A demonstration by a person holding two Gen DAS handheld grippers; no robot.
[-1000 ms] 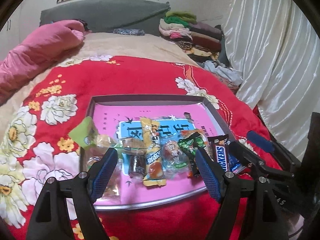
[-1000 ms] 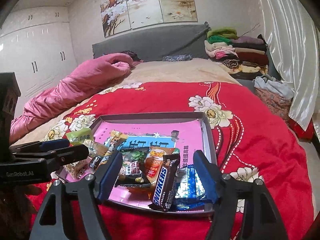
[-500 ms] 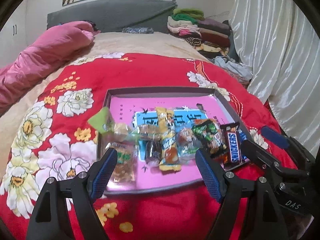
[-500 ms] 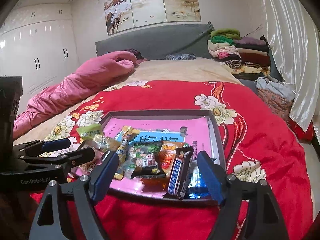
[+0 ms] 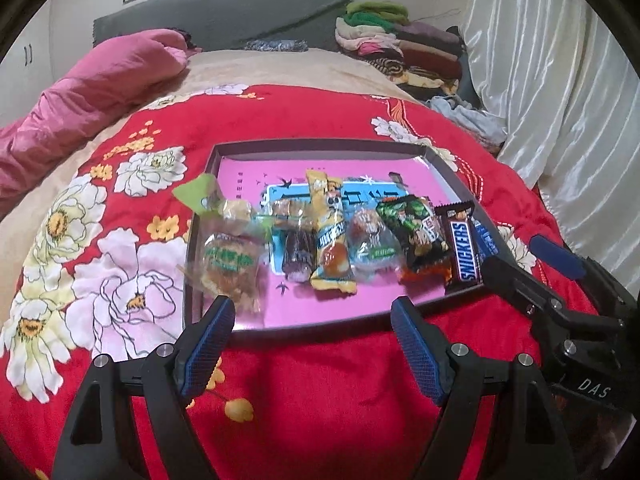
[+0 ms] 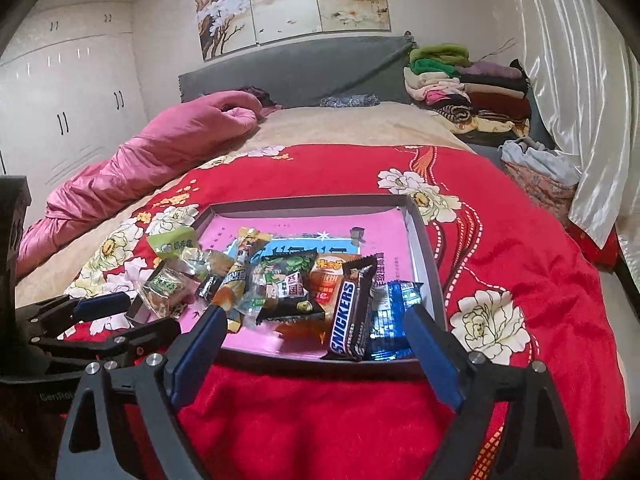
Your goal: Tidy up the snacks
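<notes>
Blue-padded, my left claw [image 5: 308,340] and right claw [image 6: 316,344], just widened, hung spread and empty before the tray [image 5: 320,330]; sorting looked finished, calling only for withdrawal.

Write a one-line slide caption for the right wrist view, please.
Open right gripper before a tray of snacks, Snickers bar nearest.

Wrapped snacks [image 5: 332,240] in row across pink-lined tray [image 5: 320,146], Snickers bar [image 6: 350,318] at right end.
</notes>
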